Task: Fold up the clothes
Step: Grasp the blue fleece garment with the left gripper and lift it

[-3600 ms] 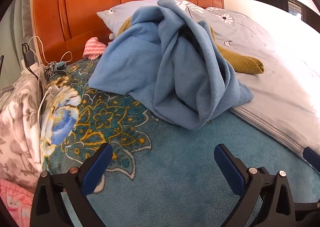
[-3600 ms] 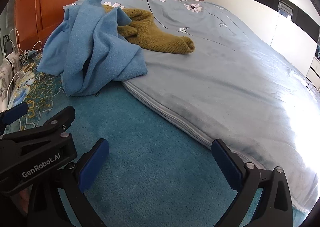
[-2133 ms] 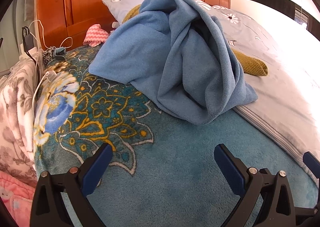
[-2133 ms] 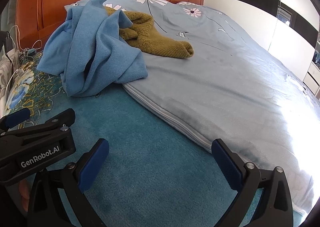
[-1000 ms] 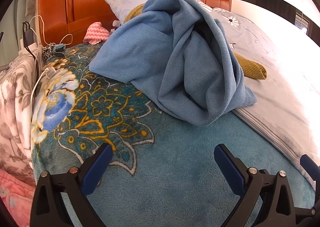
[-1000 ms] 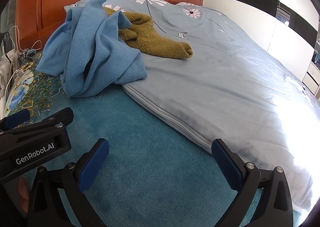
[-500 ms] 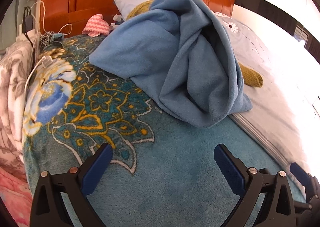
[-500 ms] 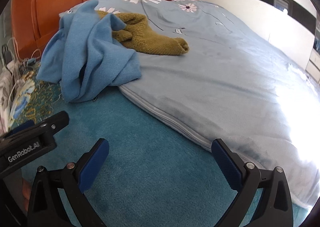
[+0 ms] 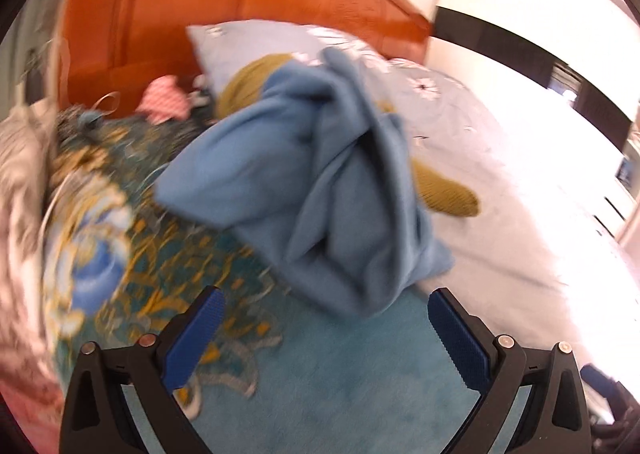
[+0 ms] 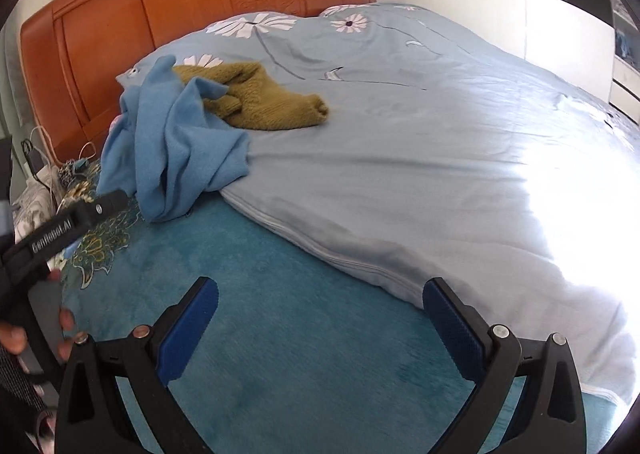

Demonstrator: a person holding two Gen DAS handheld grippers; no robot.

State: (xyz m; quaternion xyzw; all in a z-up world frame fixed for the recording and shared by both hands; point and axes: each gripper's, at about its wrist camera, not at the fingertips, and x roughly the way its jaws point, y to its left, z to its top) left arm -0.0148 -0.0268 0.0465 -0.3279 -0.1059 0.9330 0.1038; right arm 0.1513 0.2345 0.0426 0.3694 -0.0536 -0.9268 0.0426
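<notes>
A crumpled blue fleece garment (image 9: 320,189) lies heaped on the bed, draped off the duvet edge onto the teal blanket; it also shows at the left in the right wrist view, blue garment (image 10: 176,149). An olive knitted sweater (image 10: 264,101) lies partly under it on the duvet; only its end, the olive sweater (image 9: 448,189), pokes out in the left view. My left gripper (image 9: 324,334) is open and empty, a short way before the blue heap. My right gripper (image 10: 320,326) is open and empty above the teal blanket (image 10: 280,334), farther from the clothes.
A pale blue floral duvet (image 10: 420,133) covers the bed's right side. An orange wooden headboard (image 10: 180,1) stands behind. A pink cloth (image 9: 164,97), cables and a charger (image 10: 36,157) lie at the far left. A hand (image 10: 24,334) holds the left tool's handle.
Both views have swung up and back: the clothes heap sits farther from the fingers. The left view is blurred by motion. Both grippers stay open and empty.
</notes>
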